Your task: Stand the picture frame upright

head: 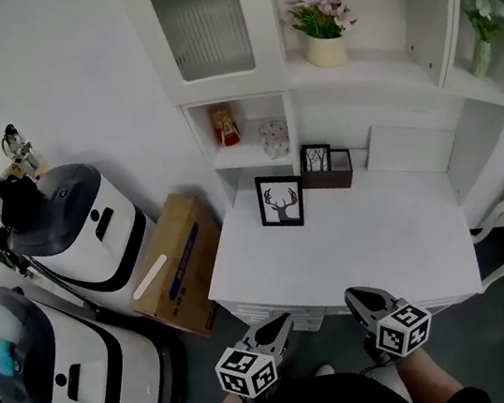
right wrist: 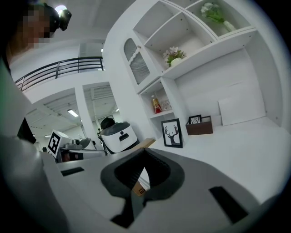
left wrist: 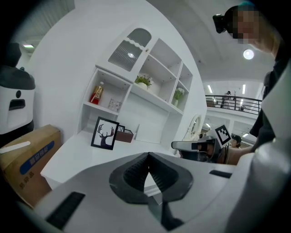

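The white desk stretches ahead of both tools. The left gripper and right gripper hover at its near edge, jaws pressed together on nothing. The picture frame stands upright well beyond them, ahead of the left one.

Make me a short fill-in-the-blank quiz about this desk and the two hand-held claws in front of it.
1. The picture frame on the white desk shows a black ____ with antlers.
2. That frame is standing ____, not lying flat.
3. The left gripper and the right gripper both have their jaws ____, with nothing between them.
4. The pot of pink flowers sits on a shelf ____ the desk.

Missing words: deer; upright; shut; above.
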Available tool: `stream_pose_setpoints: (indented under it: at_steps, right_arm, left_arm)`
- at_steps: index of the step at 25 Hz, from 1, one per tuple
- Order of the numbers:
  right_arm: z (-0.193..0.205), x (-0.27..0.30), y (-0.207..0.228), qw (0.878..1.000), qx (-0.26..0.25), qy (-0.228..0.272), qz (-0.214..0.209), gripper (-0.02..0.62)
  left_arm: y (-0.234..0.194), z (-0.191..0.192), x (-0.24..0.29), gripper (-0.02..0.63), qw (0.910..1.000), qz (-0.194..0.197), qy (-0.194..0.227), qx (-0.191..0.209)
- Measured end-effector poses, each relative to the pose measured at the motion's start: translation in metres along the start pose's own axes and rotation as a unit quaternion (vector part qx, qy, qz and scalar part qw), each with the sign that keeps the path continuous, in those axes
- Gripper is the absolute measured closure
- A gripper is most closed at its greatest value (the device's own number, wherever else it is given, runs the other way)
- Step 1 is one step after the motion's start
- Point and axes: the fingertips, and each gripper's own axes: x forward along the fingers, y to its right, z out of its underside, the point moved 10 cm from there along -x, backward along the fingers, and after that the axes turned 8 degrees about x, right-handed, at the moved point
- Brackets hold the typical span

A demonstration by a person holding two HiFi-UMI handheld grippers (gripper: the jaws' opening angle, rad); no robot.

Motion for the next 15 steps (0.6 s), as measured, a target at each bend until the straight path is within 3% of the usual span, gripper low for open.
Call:
stream_pose_setpoints:
  at_steps: [9, 15]
  right_arm:
    - [0.023, 0.015, -0.029, 1.000, 0.001, -0.006, 0.013, 0.592]
    - [0.036, 0.040, -0.055, 0.999, 0.015, 0.010, 0.043, 0.592]
  left_arm:
    - [-0.017, -0.004, -0.009, 0.601, 0.9994, 0.024, -0.017, 0.016]
    - [-0.051, -0.007, -0.025, 0.601, 0.9973, 0.059, -0.033, 0.030]
